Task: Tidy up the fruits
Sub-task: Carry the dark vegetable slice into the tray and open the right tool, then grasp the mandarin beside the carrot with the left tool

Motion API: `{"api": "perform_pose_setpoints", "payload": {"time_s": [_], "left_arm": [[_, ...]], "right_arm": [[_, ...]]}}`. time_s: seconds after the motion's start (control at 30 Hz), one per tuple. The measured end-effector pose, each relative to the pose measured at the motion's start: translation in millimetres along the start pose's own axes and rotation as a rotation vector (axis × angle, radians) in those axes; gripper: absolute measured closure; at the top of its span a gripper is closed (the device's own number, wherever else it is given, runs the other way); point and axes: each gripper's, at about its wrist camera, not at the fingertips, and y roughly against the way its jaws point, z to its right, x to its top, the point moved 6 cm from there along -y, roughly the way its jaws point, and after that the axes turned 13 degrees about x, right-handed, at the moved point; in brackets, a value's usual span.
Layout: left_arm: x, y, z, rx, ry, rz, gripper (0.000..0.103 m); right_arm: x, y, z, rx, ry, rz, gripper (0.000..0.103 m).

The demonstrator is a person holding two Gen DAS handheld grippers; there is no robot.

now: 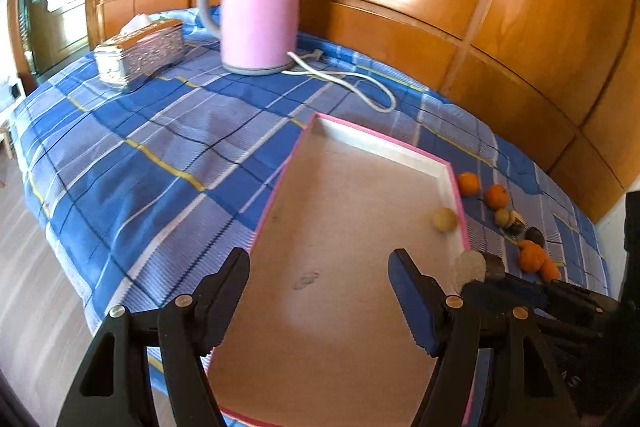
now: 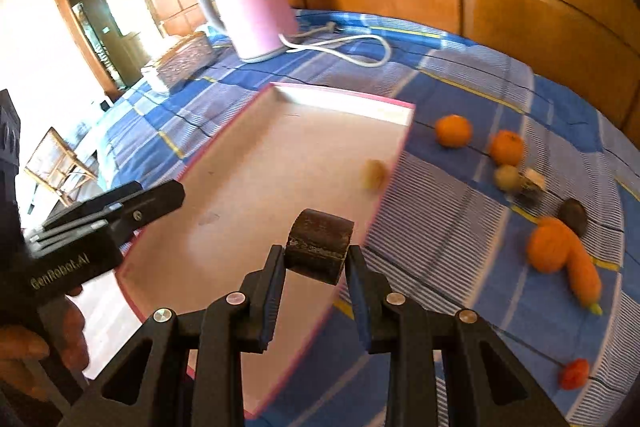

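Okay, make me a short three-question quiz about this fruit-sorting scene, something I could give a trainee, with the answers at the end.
1. True or false: the right gripper is shut on a dark brown cylindrical piece.
2. What already lies inside the shallow pink-rimmed tray? A) a round pale yellowish fruit B) a long orange carrot C) nothing
3. Fill in: the tall pink electric kettle stands beside a silver ____ box.

Key: 1 true; 2 A; 3 tissue.
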Motion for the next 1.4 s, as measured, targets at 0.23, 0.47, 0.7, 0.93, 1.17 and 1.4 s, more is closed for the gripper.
{"api": "perform_pose_setpoints", "payload": {"time_s": [0.23, 0.47, 0.7, 0.93, 1.17, 1.4], "left_arm": [[-4, -1, -13, 0.013, 0.021, -0.009, 0.031], [-7, -3, 6, -0.014, -0.021, -0.019, 0.032], [-10, 8, 24, -0.054, -0.052, -0.005, 0.032], [-14, 16, 38, -0.077, -0.093, 0.004, 0.032], [-16, 22, 53, -0.098, -0.132, 0.017, 0.032], [-17, 22, 73, -0.131, -0.187, 0.008, 0.032]], "right_arm": [[9, -21, -20, 0.054, -0.009, -0.005, 0.064], [-7, -4, 0, -0.009, -0.078, 0.014, 0.064], [-16, 23, 25, -0.073, -0.139, 0.082, 0.064], [-35, 52, 50, -0.137, -0.172, 0.127, 0.064], [-57, 81, 85, -0.233, -0.199, 0.155, 0.064], [-77, 103, 118, -0.268, -0.276, 0.153, 0.065]]}}
